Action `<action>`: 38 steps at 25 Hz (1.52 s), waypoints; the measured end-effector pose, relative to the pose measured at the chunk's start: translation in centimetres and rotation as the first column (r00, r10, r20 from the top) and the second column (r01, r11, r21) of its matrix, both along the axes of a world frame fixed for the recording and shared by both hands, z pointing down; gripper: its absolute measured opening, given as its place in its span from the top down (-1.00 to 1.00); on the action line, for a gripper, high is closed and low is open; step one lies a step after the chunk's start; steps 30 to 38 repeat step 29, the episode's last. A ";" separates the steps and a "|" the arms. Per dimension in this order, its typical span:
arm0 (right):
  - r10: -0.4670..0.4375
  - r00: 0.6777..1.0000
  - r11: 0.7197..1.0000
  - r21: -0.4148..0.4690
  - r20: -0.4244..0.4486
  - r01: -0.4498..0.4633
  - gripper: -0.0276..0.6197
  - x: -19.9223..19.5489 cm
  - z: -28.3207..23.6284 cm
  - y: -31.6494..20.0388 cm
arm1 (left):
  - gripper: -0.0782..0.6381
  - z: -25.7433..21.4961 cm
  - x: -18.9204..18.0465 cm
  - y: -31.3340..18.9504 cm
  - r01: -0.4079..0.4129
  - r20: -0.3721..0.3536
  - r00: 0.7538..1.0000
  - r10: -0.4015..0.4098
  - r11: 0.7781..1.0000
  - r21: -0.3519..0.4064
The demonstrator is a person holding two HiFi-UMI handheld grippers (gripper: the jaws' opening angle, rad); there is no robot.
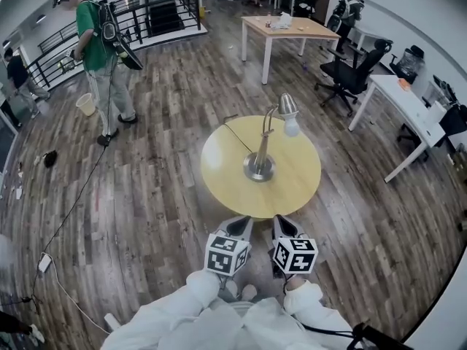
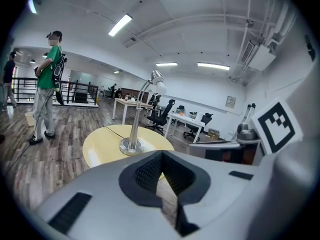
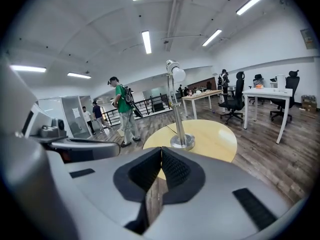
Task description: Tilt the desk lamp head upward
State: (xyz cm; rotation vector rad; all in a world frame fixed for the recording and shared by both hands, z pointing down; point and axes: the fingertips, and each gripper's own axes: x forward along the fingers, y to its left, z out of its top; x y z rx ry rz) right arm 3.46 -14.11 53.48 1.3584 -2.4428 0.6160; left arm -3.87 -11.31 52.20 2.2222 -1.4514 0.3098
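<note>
Lamp (image 1: pixel 263 146) stands mid-table (image 1: pixel 222 170). Its head (image 1: pixel 288 106) leans toward 1 o'clock with the bulb facing down, so the upward tilt is judged still missing. Left gripper (image 1: pixel 243 224) and right gripper (image 1: pixel 283 224) are at 6 o'clock, jaws closed, empty.

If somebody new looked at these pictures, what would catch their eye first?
A silver desk lamp stands in the middle of a round yellow table, its head and white bulb angled downward. Closer in, the left claw and right claw sit side by side on the table's near side, both shut and empty. A person in a green shirt stands far left.
</note>
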 end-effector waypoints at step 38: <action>-0.044 0.997 0.999 0.007 -0.058 0.044 0.88 0.6 -0.3 0.6 | 0.77 0.3 0.8 1.3 -0.002 0.027 1.000 0.002 1.000 -0.026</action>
